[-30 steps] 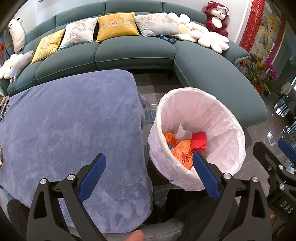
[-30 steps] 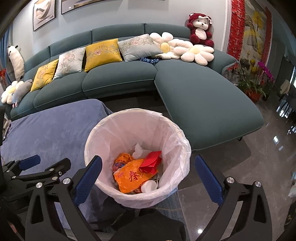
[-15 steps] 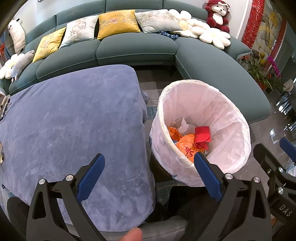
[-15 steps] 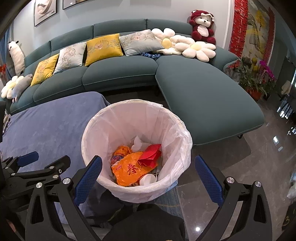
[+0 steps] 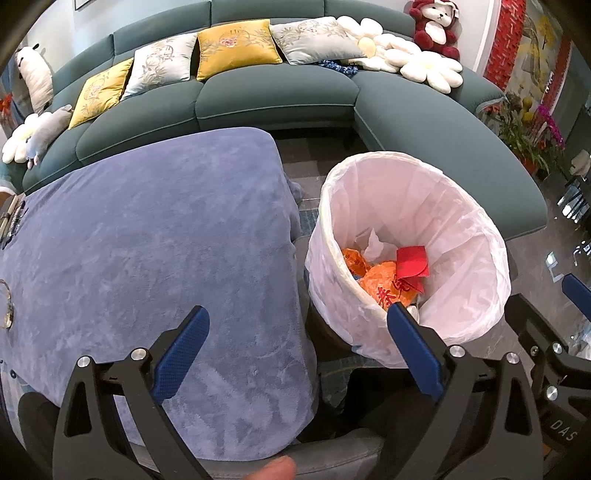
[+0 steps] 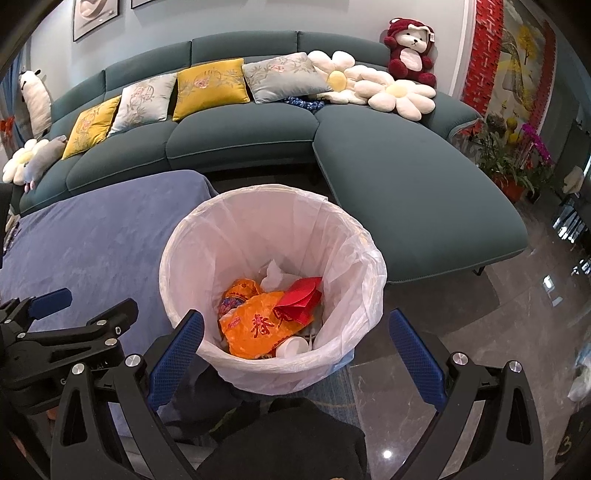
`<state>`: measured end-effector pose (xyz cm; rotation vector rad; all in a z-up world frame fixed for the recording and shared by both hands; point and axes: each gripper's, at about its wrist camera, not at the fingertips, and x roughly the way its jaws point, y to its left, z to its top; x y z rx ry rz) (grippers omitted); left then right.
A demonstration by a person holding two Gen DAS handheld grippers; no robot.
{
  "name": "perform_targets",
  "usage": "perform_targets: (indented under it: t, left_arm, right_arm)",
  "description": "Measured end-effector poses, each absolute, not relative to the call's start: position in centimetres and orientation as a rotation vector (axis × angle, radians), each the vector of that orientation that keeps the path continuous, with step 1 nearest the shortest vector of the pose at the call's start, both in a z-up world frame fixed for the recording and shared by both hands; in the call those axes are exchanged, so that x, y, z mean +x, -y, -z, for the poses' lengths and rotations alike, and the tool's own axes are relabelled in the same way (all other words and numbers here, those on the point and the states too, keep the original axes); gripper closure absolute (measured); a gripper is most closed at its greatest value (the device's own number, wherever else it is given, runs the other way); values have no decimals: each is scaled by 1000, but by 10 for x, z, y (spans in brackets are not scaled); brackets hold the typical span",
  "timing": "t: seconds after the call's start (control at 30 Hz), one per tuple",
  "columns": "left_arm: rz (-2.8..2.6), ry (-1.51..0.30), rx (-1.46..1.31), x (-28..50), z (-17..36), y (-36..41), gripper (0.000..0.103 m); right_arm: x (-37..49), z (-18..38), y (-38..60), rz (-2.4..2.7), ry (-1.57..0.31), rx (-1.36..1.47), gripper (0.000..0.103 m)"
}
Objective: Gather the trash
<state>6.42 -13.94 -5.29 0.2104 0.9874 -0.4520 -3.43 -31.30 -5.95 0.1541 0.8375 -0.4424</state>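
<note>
The bin (image 6: 273, 236) wall hides the lower trash, the orange bag (image 6: 258, 325) covers items beneath, and small objects (image 5: 11, 221) at the cloth's left edge are cut off.

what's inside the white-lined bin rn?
In the white-lined round bin: an orange printed plastic bag, a red paper envelope, crumpled white tissue and a white cup. Anything beneath the pile is covered.

Home living room: curved teal fabric sofa (image 6: 240, 136), yellow embroidered cushions (image 6: 210, 86), red plush bear (image 6: 408, 50), framed wall pictures (image 6: 94, 14).
</note>
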Motion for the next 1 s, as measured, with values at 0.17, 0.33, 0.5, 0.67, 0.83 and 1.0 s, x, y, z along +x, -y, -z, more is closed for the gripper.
perform_targets:
  t: [0.17,0.33,0.5,0.67,0.83,1.0]
  left_arm:
    - [450,-996,201,65,54,139,11]
    - [452,-998,205,64,54,138,11]
    - [456,-994,231,60,57,141,11]
    - [454,-989,239,59,57,142,11]
    - [444,-985,244,59,57,143,11]
    - [436,-982,254,59,57,144,11]
  right_arm:
    - [-36,61,314,444,-839,153,7]
    - [-37,62,313,437,-841,148,7]
    - [-38,66,311,432,-842,144,7]
    - [-38,66,311,434,-843,142,7]
    - [-38,67,311,436,-844,141,7]
    - [-38,68,311,435,-847,141,7]
